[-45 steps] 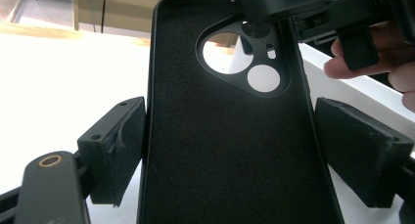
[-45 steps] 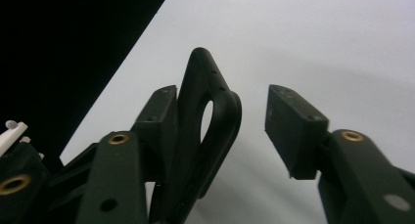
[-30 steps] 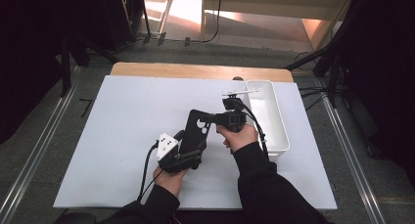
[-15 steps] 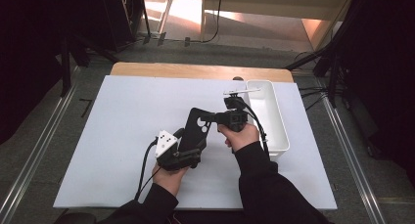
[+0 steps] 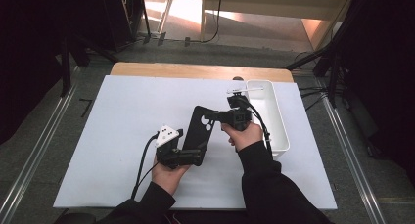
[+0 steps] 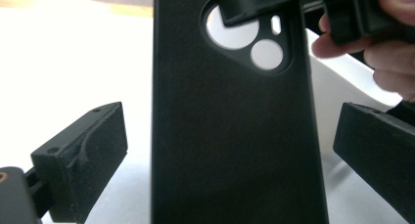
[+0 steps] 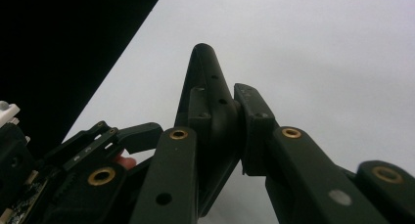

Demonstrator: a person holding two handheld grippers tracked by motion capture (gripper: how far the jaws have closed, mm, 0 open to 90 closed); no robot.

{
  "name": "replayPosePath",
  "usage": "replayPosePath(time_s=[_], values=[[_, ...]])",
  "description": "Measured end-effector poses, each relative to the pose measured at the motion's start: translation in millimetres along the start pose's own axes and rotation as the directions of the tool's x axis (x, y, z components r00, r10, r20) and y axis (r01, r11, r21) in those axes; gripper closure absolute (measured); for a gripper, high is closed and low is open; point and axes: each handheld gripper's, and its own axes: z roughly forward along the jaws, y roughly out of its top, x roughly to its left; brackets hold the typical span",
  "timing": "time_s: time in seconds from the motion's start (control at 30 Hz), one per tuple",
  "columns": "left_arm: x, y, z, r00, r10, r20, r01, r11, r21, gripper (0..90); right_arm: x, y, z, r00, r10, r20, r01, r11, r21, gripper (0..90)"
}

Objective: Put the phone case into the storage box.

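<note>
A black phone case (image 5: 198, 128) with camera cut-outs hangs tilted over the white mat, held by its cut-out end. My right gripper (image 5: 215, 117) is shut on that end, and its view shows the case's edge (image 7: 210, 101) pinched between the two pads. My left gripper (image 5: 193, 155) stands at the case's lower end. Its jaws have just been opening. In the left gripper view the case (image 6: 230, 136) rises between the two pads (image 6: 93, 150), with a gap on each side and nothing touching it. The right gripper (image 6: 259, 9) shows at the top of that view.
A long white bin (image 5: 274, 116) lies at the mat's right side, just beyond my right hand. The white mat (image 5: 122, 111) covers a wooden table (image 5: 195, 70). Metal rails and dark floor run along both sides.
Both hands stay where they were and the case keeps its tilt. The left gripper's jaws look slightly wider apart at the case's lower end.
</note>
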Motion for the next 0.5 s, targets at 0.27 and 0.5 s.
replayPosePath(time_s=[0.27, 0.5], values=[[7.2, 10.6, -1.5, 0.9993, -0.011, 0.037, 0.007, 0.9952, 0.098, 0.0, -4.5, 1.2, -8.5, 0.9990, -0.031, 0.032, 0.031, 0.9993, -0.020, 76.9], [15.7, 20.0, -4.8, 0.9980, -0.021, 0.060, 0.011, 0.9878, 0.155, 0.0, -4.7, 0.8, -12.1, 0.9954, -0.084, 0.046, 0.086, 0.9958, -0.032, 76.9]])
